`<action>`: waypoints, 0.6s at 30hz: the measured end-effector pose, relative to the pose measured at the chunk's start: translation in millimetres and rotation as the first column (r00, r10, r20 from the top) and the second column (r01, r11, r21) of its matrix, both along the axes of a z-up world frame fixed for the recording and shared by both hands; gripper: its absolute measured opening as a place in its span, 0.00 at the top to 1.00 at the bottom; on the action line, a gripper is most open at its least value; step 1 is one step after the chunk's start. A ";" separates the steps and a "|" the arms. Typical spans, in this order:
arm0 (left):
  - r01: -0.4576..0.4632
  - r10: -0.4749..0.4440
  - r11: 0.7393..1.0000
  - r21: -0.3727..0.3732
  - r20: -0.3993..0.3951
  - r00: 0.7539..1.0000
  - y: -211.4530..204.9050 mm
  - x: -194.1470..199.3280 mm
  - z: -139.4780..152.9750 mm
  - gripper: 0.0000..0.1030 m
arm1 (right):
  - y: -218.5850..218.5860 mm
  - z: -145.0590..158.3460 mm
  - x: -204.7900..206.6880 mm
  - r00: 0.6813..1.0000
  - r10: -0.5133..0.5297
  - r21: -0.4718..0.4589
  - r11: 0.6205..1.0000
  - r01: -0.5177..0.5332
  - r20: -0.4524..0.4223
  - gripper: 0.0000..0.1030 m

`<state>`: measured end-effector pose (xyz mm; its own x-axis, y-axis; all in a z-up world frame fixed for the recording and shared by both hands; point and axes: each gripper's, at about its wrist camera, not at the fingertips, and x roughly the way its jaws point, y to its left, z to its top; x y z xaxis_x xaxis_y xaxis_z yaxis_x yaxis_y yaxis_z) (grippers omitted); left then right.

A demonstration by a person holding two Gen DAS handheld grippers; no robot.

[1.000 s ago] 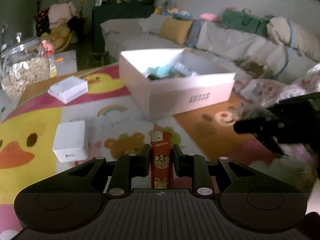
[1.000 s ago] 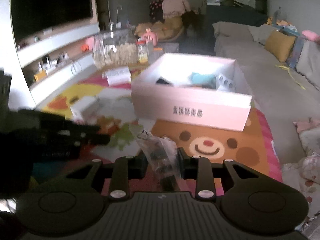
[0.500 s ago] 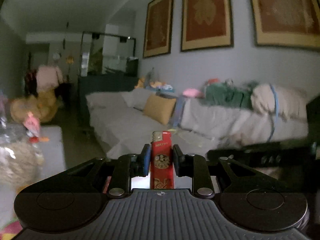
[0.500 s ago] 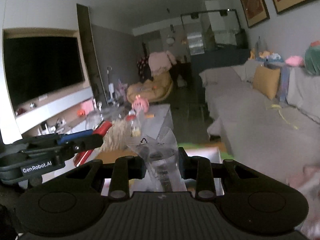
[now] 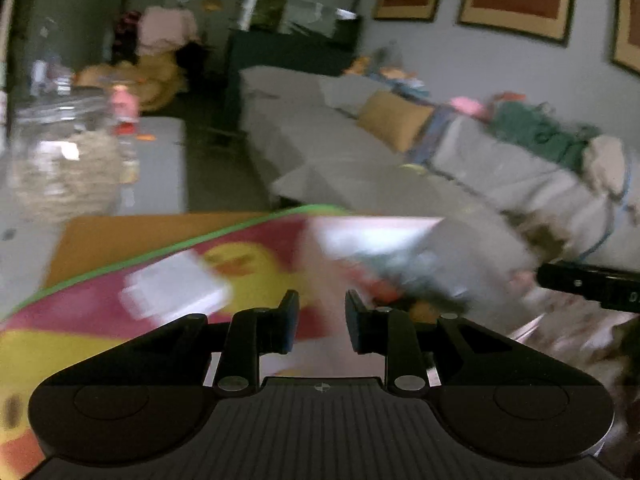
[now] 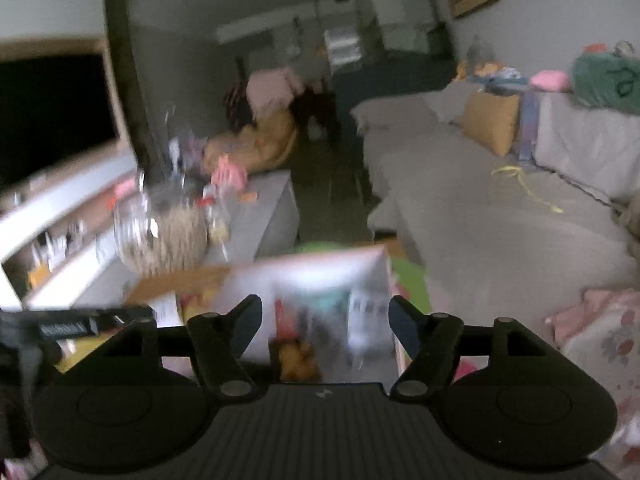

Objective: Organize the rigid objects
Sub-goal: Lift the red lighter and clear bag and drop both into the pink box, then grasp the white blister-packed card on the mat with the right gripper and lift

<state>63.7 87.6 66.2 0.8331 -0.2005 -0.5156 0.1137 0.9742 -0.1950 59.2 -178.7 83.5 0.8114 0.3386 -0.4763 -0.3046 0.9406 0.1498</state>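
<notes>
Both views are blurred by motion. My left gripper [image 5: 321, 312] is open and empty, just left of the pink cardboard box [image 5: 492, 248]. A red shape, likely the lighter [image 5: 384, 286], lies among the items inside the box. My right gripper [image 6: 325, 322] is wide open and empty, above the box [image 6: 312, 268]. Inside the box I see the red lighter [image 6: 285, 318], a teal item and a white packet. The right gripper's body [image 5: 592, 288] shows at the right edge of the left wrist view; the left gripper [image 6: 72, 326] shows at the left of the right wrist view.
A white box [image 5: 176, 292] lies on the colourful play mat [image 5: 100, 304] left of the pink box. A glass jar of cereal [image 5: 64, 160] stands on the grey table beyond. A grey sofa [image 6: 500, 208] with cushions fills the right side.
Both grippers have opened. The red lighter has left my left gripper and the clear plastic packet has left my right gripper. Both cameras have tipped down toward the box.
</notes>
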 end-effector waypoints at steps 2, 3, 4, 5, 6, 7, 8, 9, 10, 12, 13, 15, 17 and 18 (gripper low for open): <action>-0.073 0.073 0.997 0.019 0.010 0.997 20.6 -17.3 -8.8 0.73 | 20.6 -5.1 -6.3 0.999 0.045 -0.061 0.997 -0.044 0.011 0.31; -0.112 0.112 0.994 0.017 0.011 0.994 29.1 -23.2 -13.7 0.73 | 33.5 -5.3 -8.7 0.997 0.078 -0.085 0.993 -0.076 0.020 0.31; -0.153 0.153 0.988 0.008 0.013 0.988 38.9 -29.1 -18.9 0.73 | 45.2 -4.0 -9.7 0.994 0.110 -0.098 0.989 -0.107 0.025 0.31; -0.189 0.189 0.982 -0.010 0.013 0.982 48.5 -33.6 -23.0 0.73 | 56.1 -1.6 -10.3 0.989 0.145 -0.107 0.984 -0.142 0.026 0.31; -0.229 0.230 0.972 -0.041 0.007 0.973 61.3 -39.7 -28.7 0.73 | 68.1 0.4 -10.1 0.983 0.184 -0.110 0.977 -0.181 0.019 0.31; -0.265 0.266 0.961 -0.079 -0.008 0.964 74.0 -44.7 -34.8 0.73 | 80.6 3.0 -8.1 0.975 0.223 -0.110 0.969 -0.222 0.004 0.31; -0.294 0.293 0.949 -0.116 -0.024 0.956 83.4 -45.5 -41.3 0.73 | 93.9 6.1 -4.0 0.965 0.262 -0.108 0.959 -0.262 -0.019 0.31; -0.315 0.313 0.937 -0.149 -0.035 0.949 92.1 -48.8 -47.2 0.73 | 107.4 7.2 1.7 0.953 0.299 -0.102 0.948 -0.302 -0.049 0.30; -0.335 0.333 0.923 -0.189 -0.046 0.942 101.6 -52.2 -53.9 0.73 | 122.9 8.2 9.4 0.940 0.329 -0.094 0.937 -0.337 -0.087 0.30; -0.361 0.358 0.899 -0.247 -0.059 0.932 112.7 -55.9 -61.4 0.73 | 150.4 8.0 29.4 0.923 0.348 -0.071 0.929 -0.363 -0.164 0.30; -0.370 0.368 0.888 -0.273 -0.060 0.928 118.2 -57.7 -64.8 0.73 | 165.6 6.2 42.3 0.914 0.349 -0.058 0.928 -0.368 -0.205 0.30; -0.373 0.375 0.875 -0.308 -0.056 0.925 127.5 -62.1 -67.0 0.73 | 194.6 2.0 71.0 0.896 0.355 -0.036 0.925 -0.377 -0.268 0.30; -0.355 0.357 0.871 -0.339 -0.058 0.932 131.4 -61.4 -69.4 0.73 | 216.9 -3.5 92.2 0.883 0.361 -0.001 0.926 -0.378 -0.299 0.30; -0.348 0.350 0.871 -0.347 -0.057 0.935 131.0 -59.9 -68.7 0.73 | 231.1 -7.8 103.1 0.878 0.365 0.010 0.924 -0.381 -0.309 0.30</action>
